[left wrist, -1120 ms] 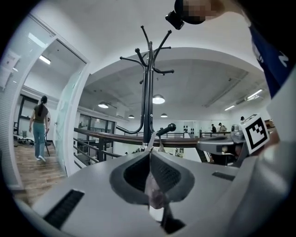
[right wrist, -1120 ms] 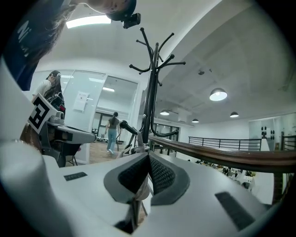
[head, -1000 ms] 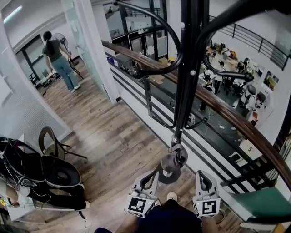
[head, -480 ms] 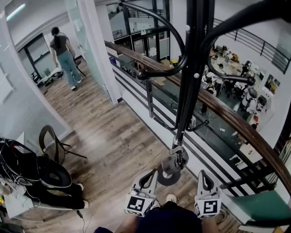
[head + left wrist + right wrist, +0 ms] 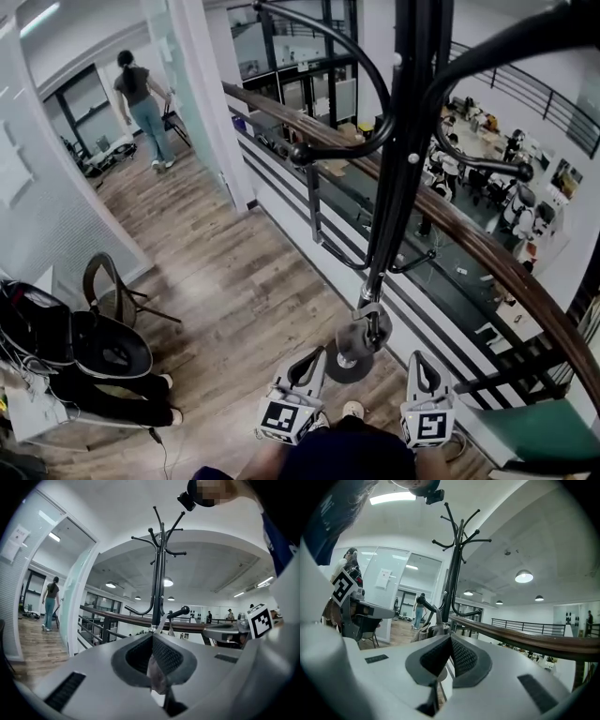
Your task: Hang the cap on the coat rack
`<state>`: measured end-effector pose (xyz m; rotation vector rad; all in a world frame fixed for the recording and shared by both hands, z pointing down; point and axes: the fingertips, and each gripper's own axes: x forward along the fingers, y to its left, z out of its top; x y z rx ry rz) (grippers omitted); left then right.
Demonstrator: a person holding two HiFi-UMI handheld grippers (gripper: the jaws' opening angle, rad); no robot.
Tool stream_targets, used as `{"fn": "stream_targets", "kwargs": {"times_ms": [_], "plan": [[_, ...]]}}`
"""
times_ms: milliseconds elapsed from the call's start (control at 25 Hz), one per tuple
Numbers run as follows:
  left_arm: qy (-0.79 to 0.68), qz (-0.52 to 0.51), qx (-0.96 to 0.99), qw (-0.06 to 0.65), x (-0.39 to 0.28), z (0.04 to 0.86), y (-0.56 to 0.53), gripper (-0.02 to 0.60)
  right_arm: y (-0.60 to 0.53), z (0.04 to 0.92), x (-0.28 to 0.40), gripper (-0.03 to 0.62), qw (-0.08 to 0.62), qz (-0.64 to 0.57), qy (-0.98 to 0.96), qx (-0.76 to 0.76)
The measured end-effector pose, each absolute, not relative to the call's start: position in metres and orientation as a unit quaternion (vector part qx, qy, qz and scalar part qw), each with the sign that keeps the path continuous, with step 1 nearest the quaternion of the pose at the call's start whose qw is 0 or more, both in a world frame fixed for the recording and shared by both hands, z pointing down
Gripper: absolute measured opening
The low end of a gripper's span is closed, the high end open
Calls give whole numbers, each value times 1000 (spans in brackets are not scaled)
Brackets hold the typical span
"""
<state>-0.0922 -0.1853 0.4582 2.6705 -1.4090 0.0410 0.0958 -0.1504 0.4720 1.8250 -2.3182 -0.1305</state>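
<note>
- Head view: the grey cap [image 5: 352, 339] hangs on a low hook [image 5: 373, 319] of the coat rack [image 5: 401, 187], near the grippers' tips.
- Left gripper view: the left gripper [image 5: 152, 641] is pressed together, empty.
- Right gripper view: the right gripper [image 5: 450, 641] is likewise pressed together, empty.

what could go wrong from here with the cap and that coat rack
1. The cap hangs on a low, ball-tipped hook, just beyond the shut left gripper and shut right gripper. A careless nudge from either could probably lift it off.
2. The coat rack stands right beside the railing above a lower floor, so a knocked cap might drop past it.
</note>
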Motion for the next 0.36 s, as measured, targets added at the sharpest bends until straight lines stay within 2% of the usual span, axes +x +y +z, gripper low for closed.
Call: {"fn": "stream_targets", "kwargs": {"times_ms": [360], "plan": [[-442,-2,896,50,-88,467,-185,3,-157,475,95,8,99,-40,-784,612]]}}
